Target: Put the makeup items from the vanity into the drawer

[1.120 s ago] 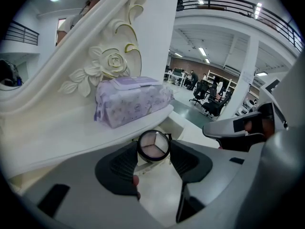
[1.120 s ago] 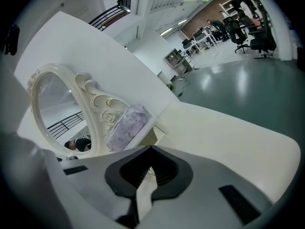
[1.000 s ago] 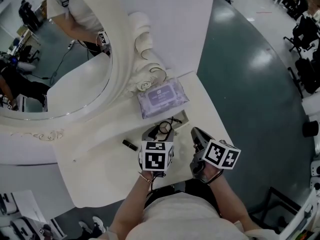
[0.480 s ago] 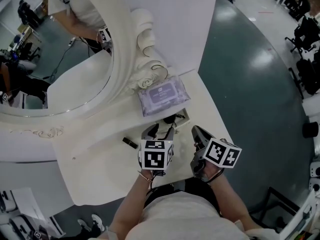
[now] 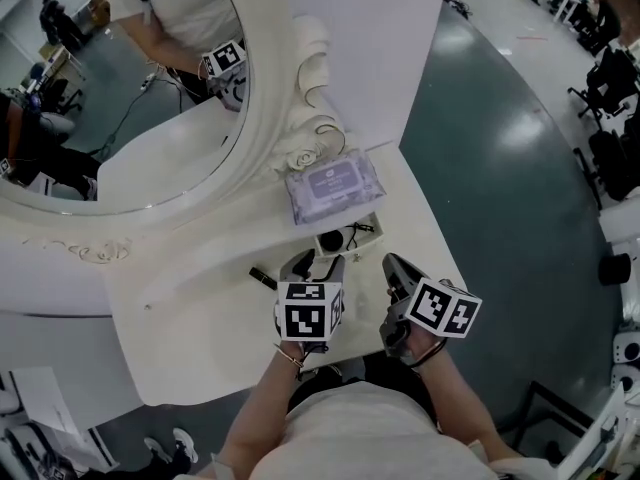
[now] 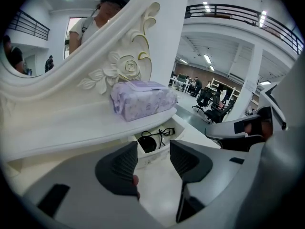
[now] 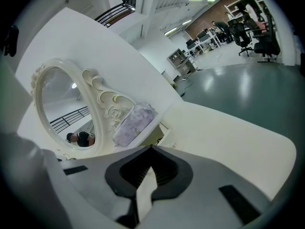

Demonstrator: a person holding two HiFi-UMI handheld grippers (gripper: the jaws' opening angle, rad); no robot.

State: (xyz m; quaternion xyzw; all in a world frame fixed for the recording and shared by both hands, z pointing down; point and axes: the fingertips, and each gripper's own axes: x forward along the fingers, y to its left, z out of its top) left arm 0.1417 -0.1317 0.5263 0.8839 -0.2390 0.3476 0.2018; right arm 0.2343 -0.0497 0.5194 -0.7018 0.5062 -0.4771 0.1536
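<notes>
Left gripper (image 5: 317, 264) has its jaws apart and empty, with the open drawer (image 6: 151, 156) just ahead, and the right gripper (image 7: 150, 163) is pinched closed. One small black tube (image 5: 262, 278) lies on the vanity (image 5: 200, 353) left of the left jaws. There's one purple wipes pack (image 5: 335, 187) behind the drawer.

Left gripper (image 5: 318, 266) jaws apart — empty, right gripper (image 5: 393, 266) jaws together

round black item (image 5: 329, 240) with black cord (image 5: 358, 230): a second ago between the jaws of your left gripper (image 5: 318, 263), now lying in the open drawer (image 6: 155, 157), apart from them. left gripper jaws: now spread, nothing between. your head view: tipped slightly upward.
</notes>
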